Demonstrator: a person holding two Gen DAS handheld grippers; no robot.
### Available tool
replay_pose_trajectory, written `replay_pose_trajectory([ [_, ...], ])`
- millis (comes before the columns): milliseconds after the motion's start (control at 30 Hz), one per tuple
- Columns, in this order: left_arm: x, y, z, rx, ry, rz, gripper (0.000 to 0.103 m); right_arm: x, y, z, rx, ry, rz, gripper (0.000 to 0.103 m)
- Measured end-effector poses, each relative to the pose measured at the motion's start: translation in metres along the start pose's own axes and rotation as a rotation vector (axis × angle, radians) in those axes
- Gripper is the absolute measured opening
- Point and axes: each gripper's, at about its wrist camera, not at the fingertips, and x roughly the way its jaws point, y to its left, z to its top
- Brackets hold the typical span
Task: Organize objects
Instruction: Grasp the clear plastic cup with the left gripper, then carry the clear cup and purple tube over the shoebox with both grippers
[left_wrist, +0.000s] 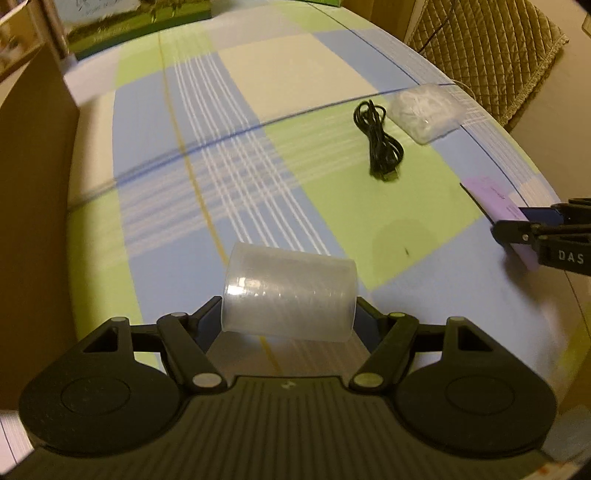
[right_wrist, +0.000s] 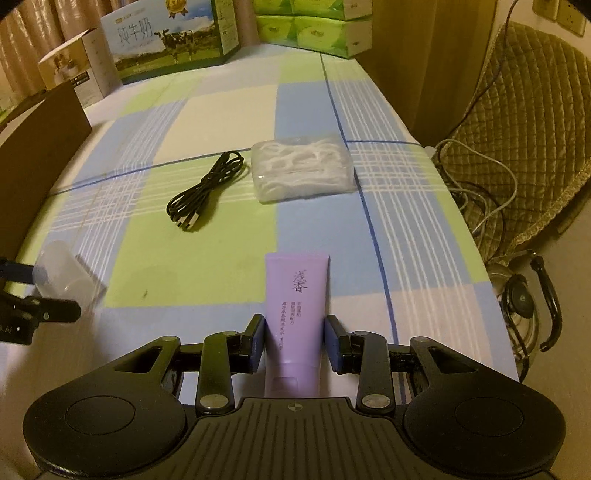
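Note:
My left gripper (left_wrist: 290, 317) is shut on a clear plastic cup (left_wrist: 290, 297), held on its side above the checked tablecloth (left_wrist: 221, 155); the cup also shows at the left of the right wrist view (right_wrist: 62, 273). My right gripper (right_wrist: 294, 338) has its jaws around a purple tube (right_wrist: 295, 306) that lies on the cloth; small gaps show between the pads and the tube. The tube and right gripper also show at the right edge of the left wrist view (left_wrist: 495, 206). A coiled black cable (right_wrist: 207, 192) and a clear bag of white floss picks (right_wrist: 301, 168) lie mid-table.
A brown cardboard box (left_wrist: 33, 184) stands at the left. A milk carton box (right_wrist: 166, 37), a small white box (right_wrist: 74, 74) and green tissue packs (right_wrist: 314, 26) stand at the far edge. A quilted chair (right_wrist: 524, 122) with cables and a kettle (right_wrist: 521, 306) are to the right.

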Motion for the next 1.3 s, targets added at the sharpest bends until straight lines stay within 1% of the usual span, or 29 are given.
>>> replay_pose_trajectory([
  [67,0.0,-0.001,-0.002,-0.003,-0.01,-0.012,0.072,0.002,0.002,0.001,-0.017,-0.004,-0.006,0.032],
  [167,0.004,-0.006,0.001,0.023,-0.02,-0.01,0.074,0.005,0.004,0.003,-0.04,-0.009,-0.018,0.036],
  [233,0.008,-0.009,0.004,0.031,-0.016,0.008,0.074,0.006,0.005,0.004,-0.046,-0.013,-0.028,0.036],
  [333,0.01,-0.01,0.008,0.026,-0.03,0.018,0.074,0.007,0.006,0.003,-0.059,-0.016,-0.036,0.036],
  [400,0.012,-0.011,0.008,0.027,-0.038,0.016,0.07,0.006,0.006,0.001,-0.069,-0.018,-0.037,0.033],
  [467,0.011,-0.013,0.008,0.028,-0.046,0.027,0.07,0.005,0.006,0.0,-0.071,-0.013,-0.033,0.032],
  [567,0.008,-0.014,0.005,0.014,-0.047,0.024,0.07,0.002,0.009,-0.004,-0.083,-0.001,-0.022,0.032],
  [733,-0.007,-0.012,-0.005,-0.006,-0.062,0.016,0.07,-0.005,0.012,-0.008,-0.076,0.022,0.031,0.032],
  [833,-0.019,-0.009,-0.01,-0.026,-0.075,0.018,0.07,-0.011,0.017,-0.008,-0.06,0.018,0.066,0.032],
  [1033,-0.051,0.0,-0.015,-0.066,-0.126,0.026,0.07,-0.029,0.033,0.007,-0.069,-0.021,0.135,0.032],
  [1300,-0.097,0.016,-0.016,-0.122,-0.215,0.05,0.07,-0.054,0.071,0.031,-0.13,-0.077,0.211,0.032],
])
